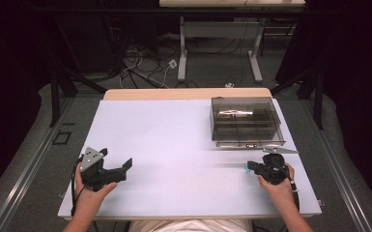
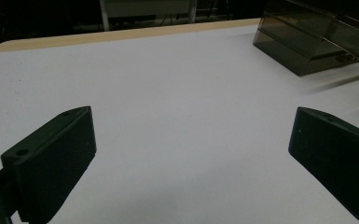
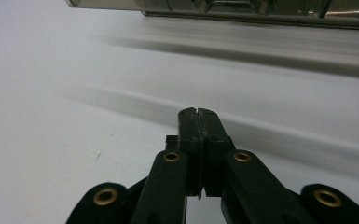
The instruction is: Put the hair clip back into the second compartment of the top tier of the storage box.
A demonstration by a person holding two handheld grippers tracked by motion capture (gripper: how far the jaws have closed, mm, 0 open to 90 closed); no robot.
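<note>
A smoky clear plastic box (image 1: 245, 121) with a latch at its front stands at the far right of the white table (image 1: 174, 145). My left gripper (image 1: 117, 170) rests near the front left, held in a hand, its jaws wide apart with nothing between them; in the left gripper view the two black pads (image 2: 51, 163) frame bare tabletop (image 2: 186, 140), with the box (image 2: 307, 42) beyond at upper right. My right gripper (image 1: 250, 167) lies at the front right, just before the box. In the right gripper view its jaws (image 3: 198, 116) are pressed together on nothing, and the box's lower edge (image 3: 242, 11) runs along the top.
The table's far edge is a bare wooden strip (image 1: 186, 93). Beyond it are the legs of another table (image 1: 182, 58) and loose cables (image 1: 140, 67) on the floor. Dark frame struts (image 1: 63, 82) stand at both sides.
</note>
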